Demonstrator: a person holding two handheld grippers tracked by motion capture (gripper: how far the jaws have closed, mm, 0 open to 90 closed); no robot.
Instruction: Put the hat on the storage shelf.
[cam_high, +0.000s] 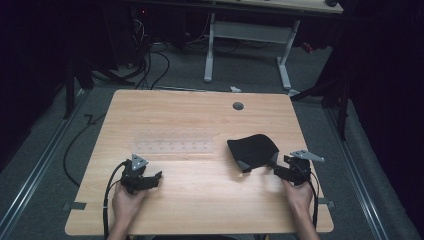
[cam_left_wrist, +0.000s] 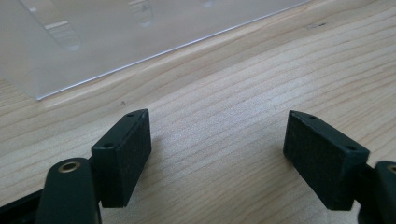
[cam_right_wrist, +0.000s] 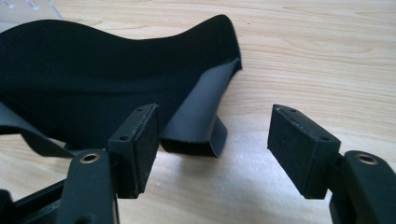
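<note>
fingers (cam_right_wrist: 140, 144) over pale wooden table (cam_high: 200, 200)

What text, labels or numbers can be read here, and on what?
None can be read.
Clear rack: faint marks along it, too small and blurred to tell whether they are text.
Black cloth: plain, no label.
Table: bare wood grain, no print.

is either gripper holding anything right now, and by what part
Nothing is held. The right gripper stands open with the black cloth's folded strap end between its jaws, pads not pressing. The left gripper is open over bare table.
</note>
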